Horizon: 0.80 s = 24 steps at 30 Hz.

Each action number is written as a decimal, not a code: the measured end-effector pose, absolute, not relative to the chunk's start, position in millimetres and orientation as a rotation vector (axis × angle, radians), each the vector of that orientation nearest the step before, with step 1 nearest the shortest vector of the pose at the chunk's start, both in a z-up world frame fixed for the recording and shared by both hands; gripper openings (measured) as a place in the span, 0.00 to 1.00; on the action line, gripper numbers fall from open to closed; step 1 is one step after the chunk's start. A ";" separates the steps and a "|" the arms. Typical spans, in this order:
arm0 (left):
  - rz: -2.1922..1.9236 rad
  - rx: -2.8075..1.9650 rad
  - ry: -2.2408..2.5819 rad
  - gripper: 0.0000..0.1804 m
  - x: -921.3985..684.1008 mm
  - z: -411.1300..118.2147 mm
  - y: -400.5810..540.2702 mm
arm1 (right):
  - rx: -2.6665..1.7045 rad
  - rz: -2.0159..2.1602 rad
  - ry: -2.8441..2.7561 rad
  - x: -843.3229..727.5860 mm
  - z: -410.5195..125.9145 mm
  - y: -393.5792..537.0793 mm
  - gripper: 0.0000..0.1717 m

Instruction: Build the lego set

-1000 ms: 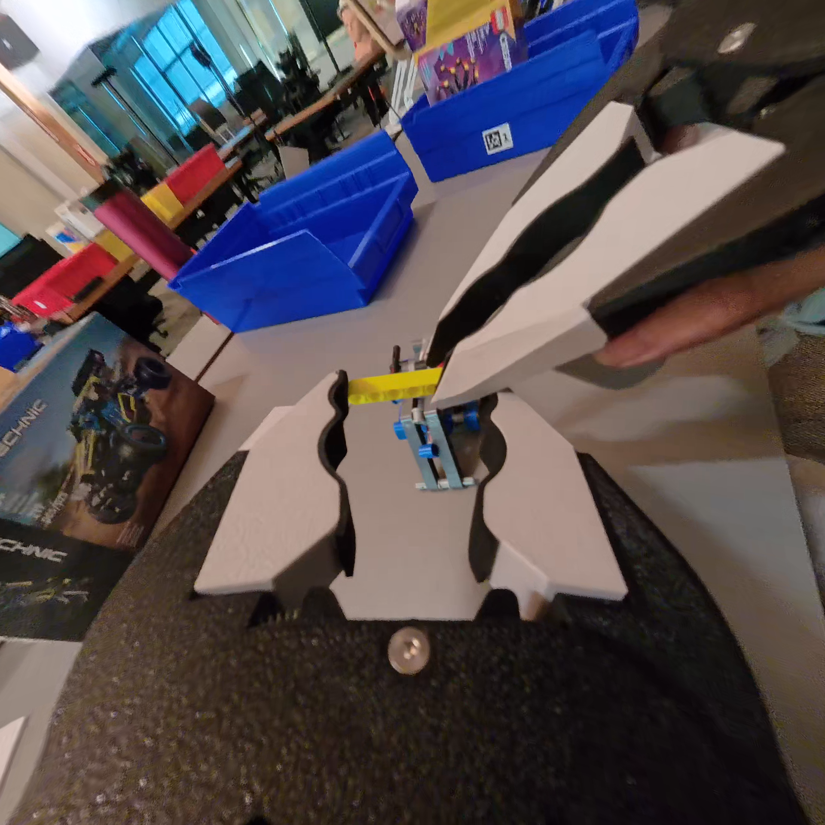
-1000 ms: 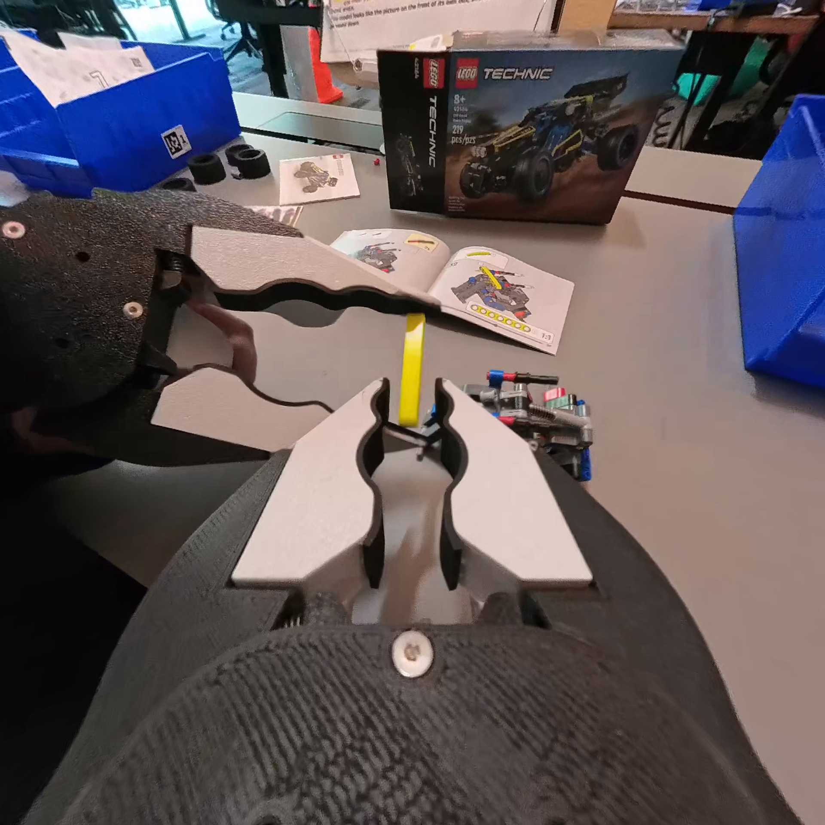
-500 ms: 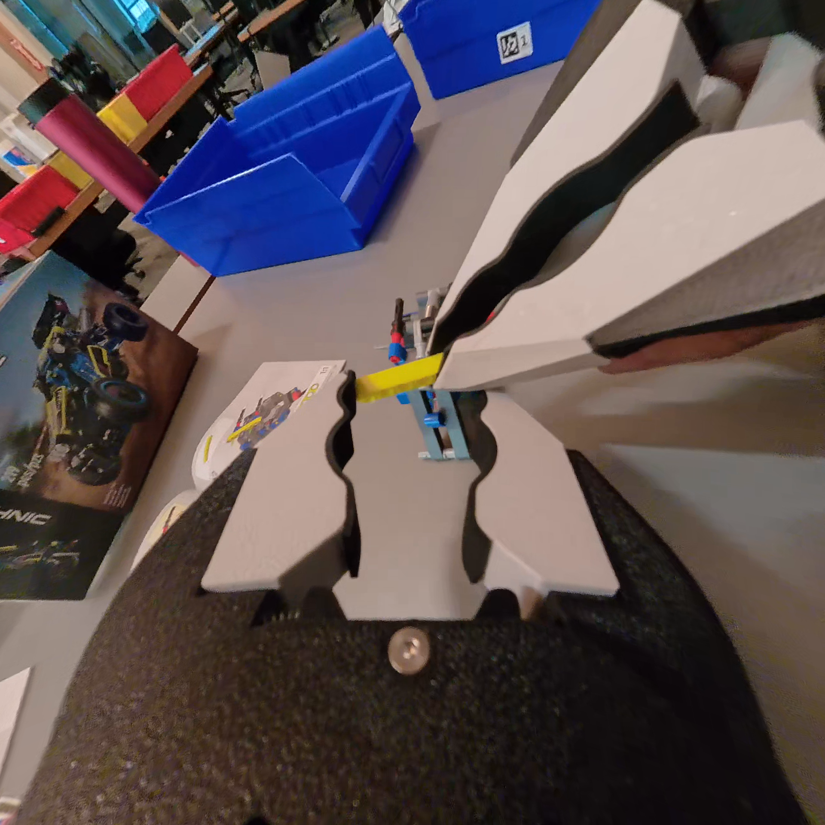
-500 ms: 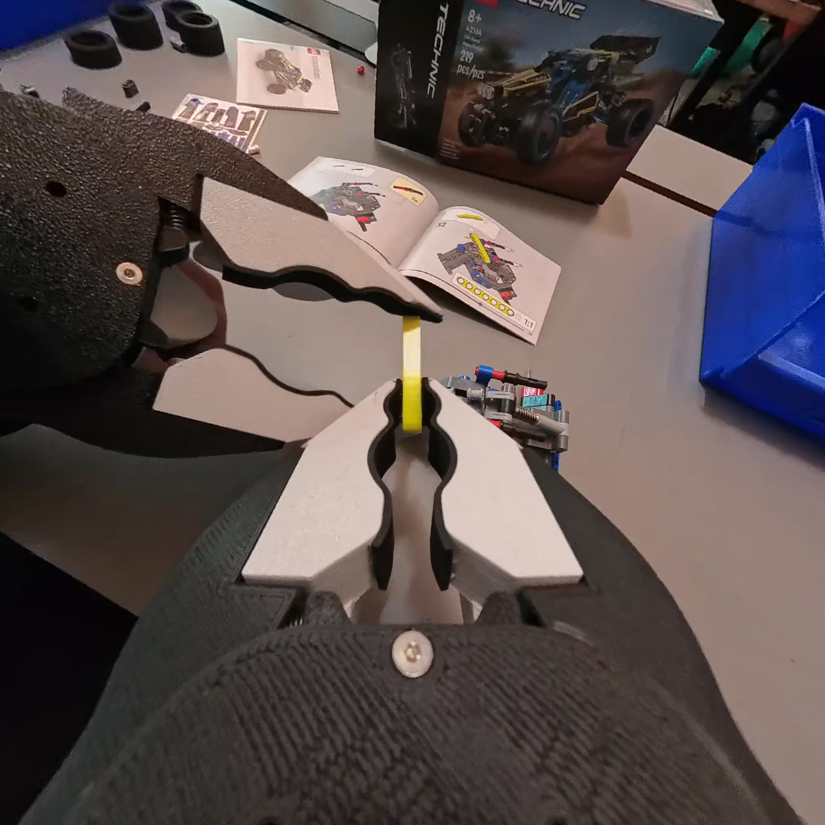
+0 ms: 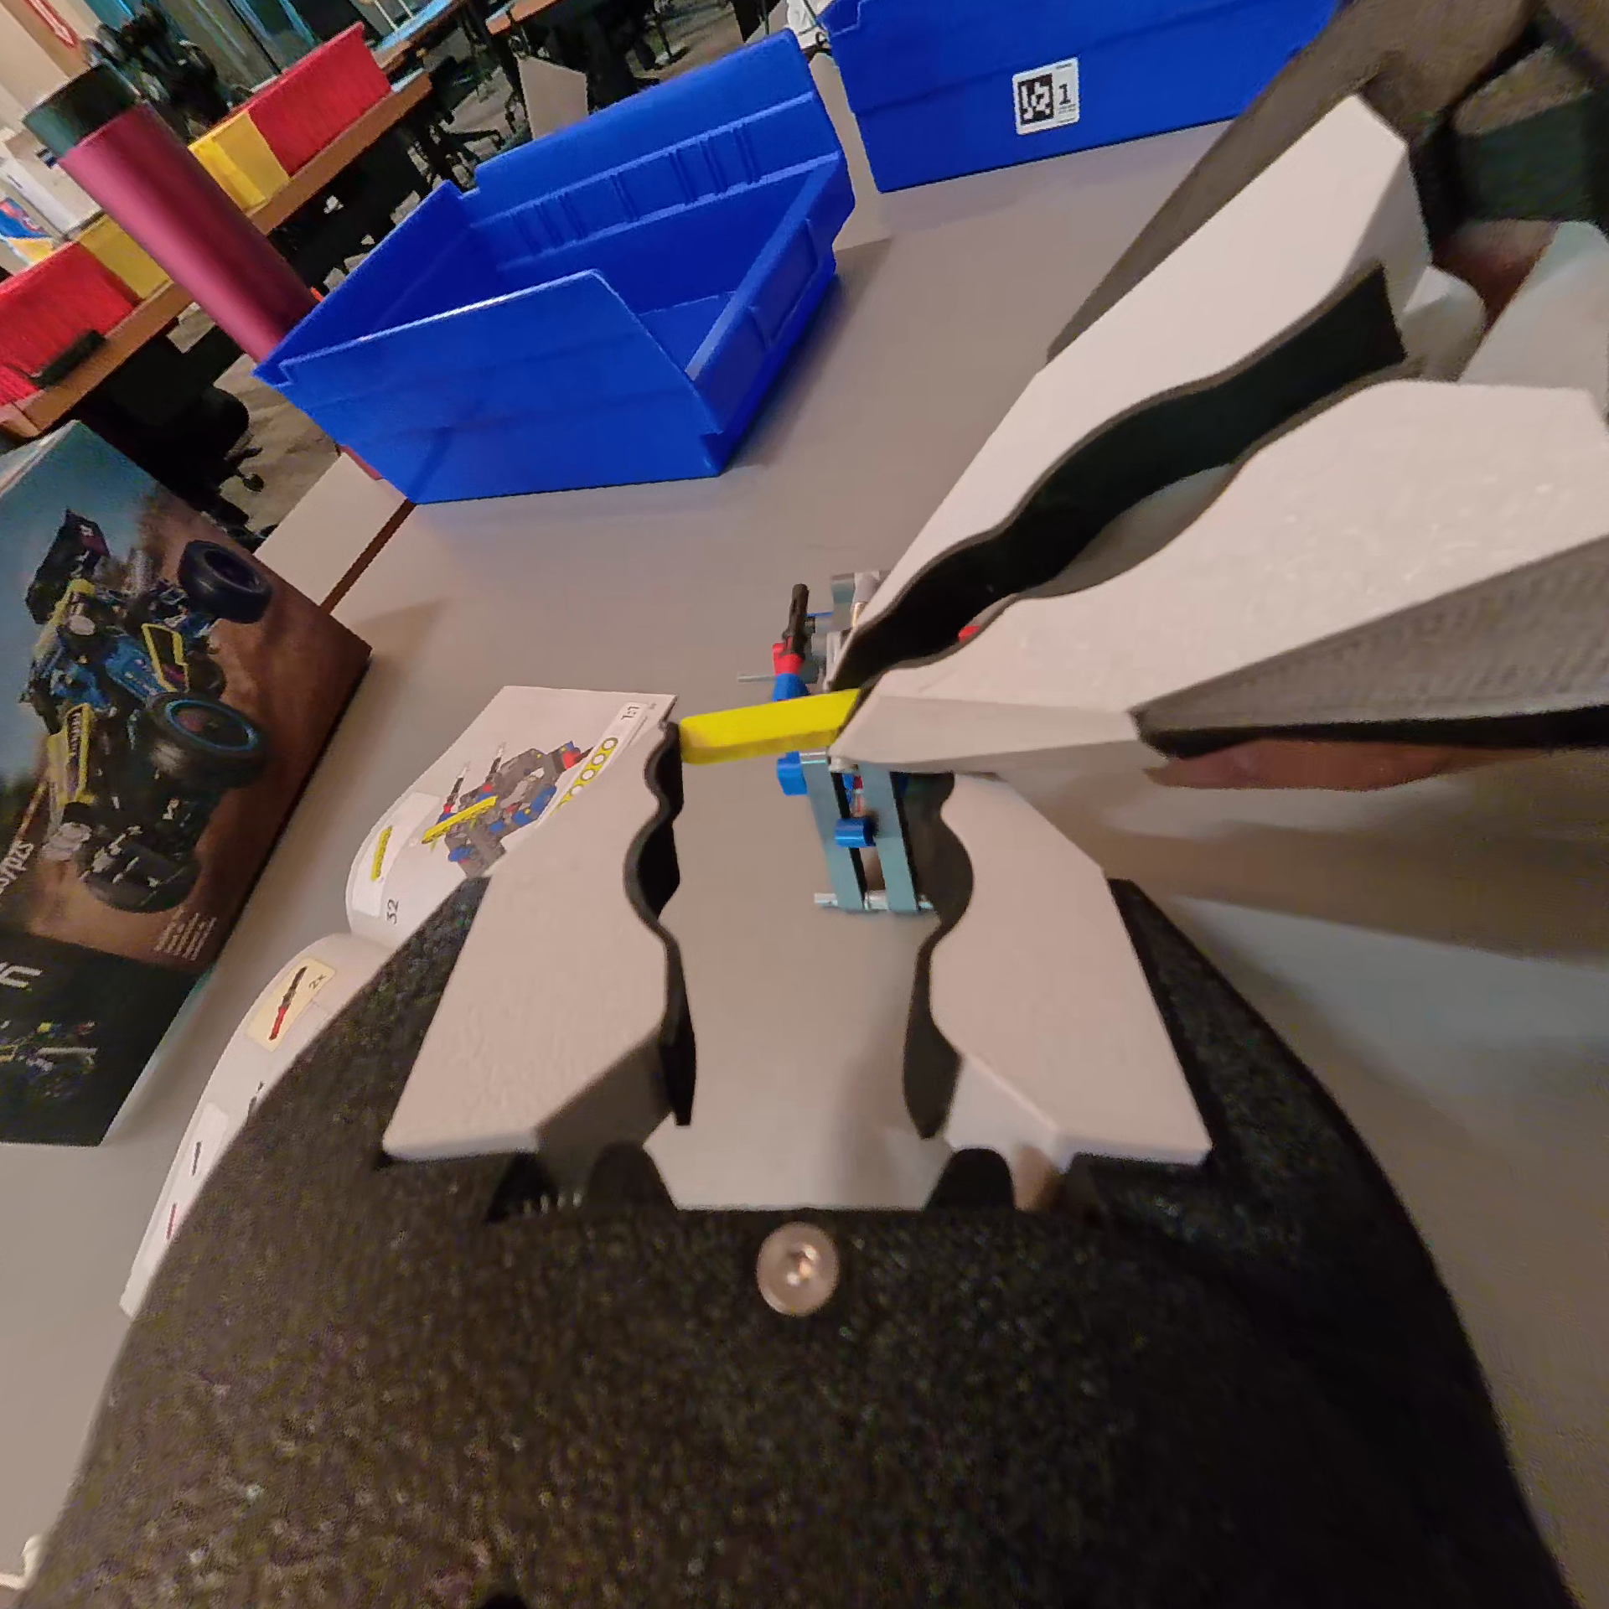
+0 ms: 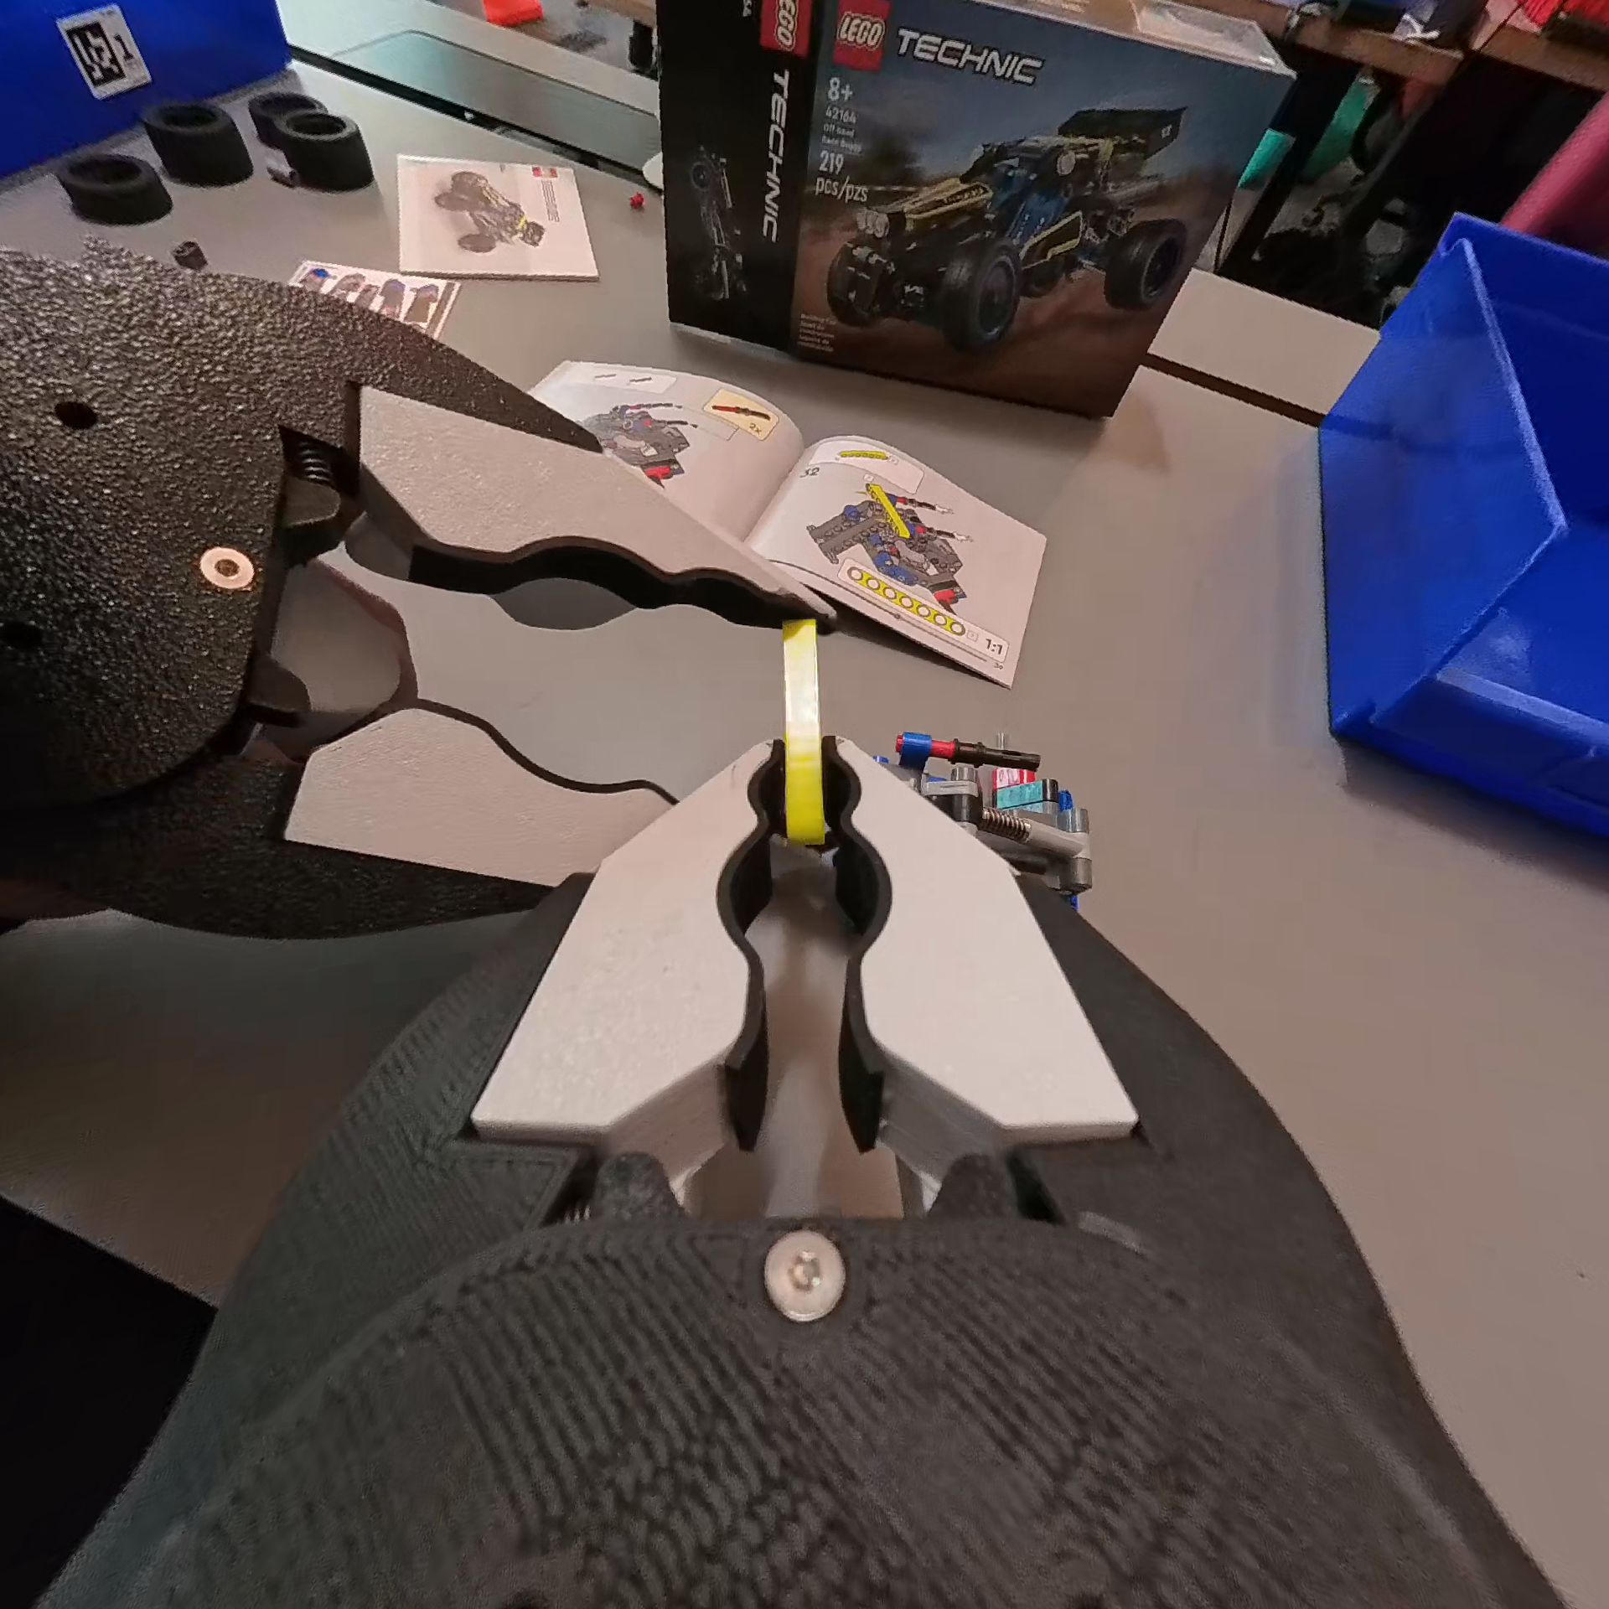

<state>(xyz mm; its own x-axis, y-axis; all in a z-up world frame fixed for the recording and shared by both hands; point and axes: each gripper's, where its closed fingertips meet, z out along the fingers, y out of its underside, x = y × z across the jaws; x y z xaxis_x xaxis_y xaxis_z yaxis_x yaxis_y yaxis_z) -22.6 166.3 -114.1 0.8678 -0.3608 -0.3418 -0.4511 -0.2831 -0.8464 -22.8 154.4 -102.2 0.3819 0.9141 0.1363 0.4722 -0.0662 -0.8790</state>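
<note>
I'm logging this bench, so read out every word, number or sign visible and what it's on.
I won't quote writing; these things bear it.
Toy buggy box: print on front and side.
Open instruction booklet: small print, numbers.
Blue bin: white label with square code.
Leaflet: too small to read.

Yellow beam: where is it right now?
The yellow beam is clamped in the right gripper, its far end at the open left gripper's finger, beside the small brick assembly.
</note>
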 end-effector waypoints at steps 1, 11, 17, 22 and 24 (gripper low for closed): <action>0.096 -1.899 0.596 0.29 -22.6 -113.9 166.4 | -1.694 0.584 -1.226 -23.0 -102.0 154.9 0.03; 0.063 -1.910 0.538 0.31 -22.2 -114.5 166.2 | -1.672 0.549 -1.202 -23.5 -100.5 156.3 0.03; 0.113 -1.891 0.558 0.31 -23.3 -113.1 165.9 | -1.668 0.545 -1.188 -24.7 -100.5 156.0 0.03; 0.106 -1.893 0.578 0.34 -21.2 -114.7 166.2 | -1.680 0.583 -1.179 -27.0 -100.8 152.9 0.03; 0.142 -1.887 0.589 0.32 -24.1 -114.9 167.2 | -1.675 0.568 -1.190 -26.3 -101.6 153.1 0.03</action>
